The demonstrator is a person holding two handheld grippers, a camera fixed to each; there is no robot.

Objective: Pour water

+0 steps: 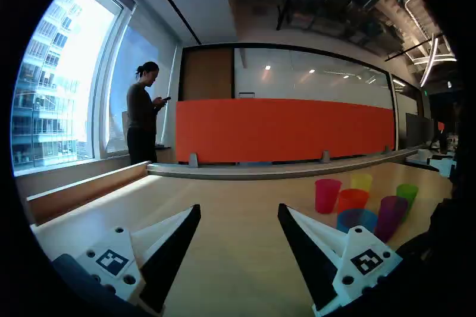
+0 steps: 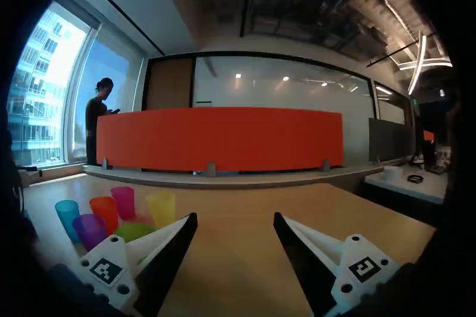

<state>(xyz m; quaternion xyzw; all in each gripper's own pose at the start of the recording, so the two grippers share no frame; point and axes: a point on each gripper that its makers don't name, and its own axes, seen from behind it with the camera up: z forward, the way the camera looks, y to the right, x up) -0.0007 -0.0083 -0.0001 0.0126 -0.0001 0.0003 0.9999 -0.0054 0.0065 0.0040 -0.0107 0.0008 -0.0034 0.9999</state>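
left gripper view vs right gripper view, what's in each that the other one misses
Left gripper view: the open left gripper, with the six coloured plastic cups to its right, the blue one partly behind its right finger.
Right gripper view: the open right gripper, with the same cups to its left, the green one partly behind its left finger.
Both: the pale wooden table, the long orange divider panel and a person standing by the window.

Left gripper view | cups [image 1: 352,199] clustered on table [image 1: 238,222], right of centre | partition [image 1: 285,129] along table's far edge | person [image 1: 141,115] standing behind it, left, beside window [image 1: 59,79]
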